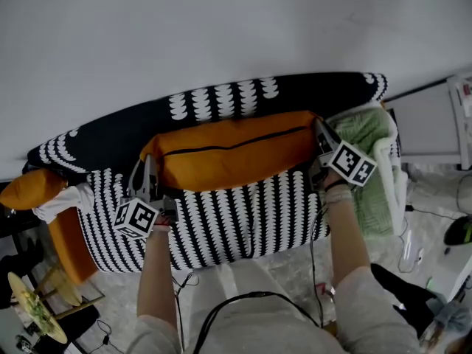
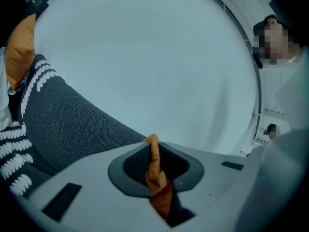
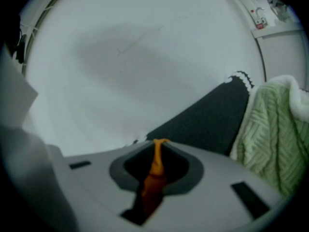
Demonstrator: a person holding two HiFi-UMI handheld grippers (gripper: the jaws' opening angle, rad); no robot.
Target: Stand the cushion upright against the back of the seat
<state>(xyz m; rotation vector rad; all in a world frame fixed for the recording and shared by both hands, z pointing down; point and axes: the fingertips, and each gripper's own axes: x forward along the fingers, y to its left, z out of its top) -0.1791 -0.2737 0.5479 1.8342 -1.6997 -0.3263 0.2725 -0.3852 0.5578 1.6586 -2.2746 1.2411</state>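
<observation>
An orange cushion [image 1: 232, 150] with a dark zip line lies long-ways on the black-and-white patterned seat [image 1: 243, 212], leaning toward the dark backrest [image 1: 221, 98]. My left gripper [image 1: 146, 174] is shut on the cushion's left end; a pinched fold of orange fabric [image 2: 154, 170] shows between its jaws. My right gripper [image 1: 321, 140] is shut on the cushion's right end, with orange fabric [image 3: 155, 170] squeezed between its jaws. The backrest [image 2: 67, 124] appears beyond the left jaws, and the backrest [image 3: 207, 117] also shows past the right ones.
A green knitted blanket [image 1: 372, 153] hangs over the sofa's right arm; the blanket [image 3: 270, 139] is close beside my right gripper. A second orange cushion [image 1: 29, 186] sits at the sofa's left end. A white wall [image 1: 221, 28] rises behind. Cables and clutter lie on the floor.
</observation>
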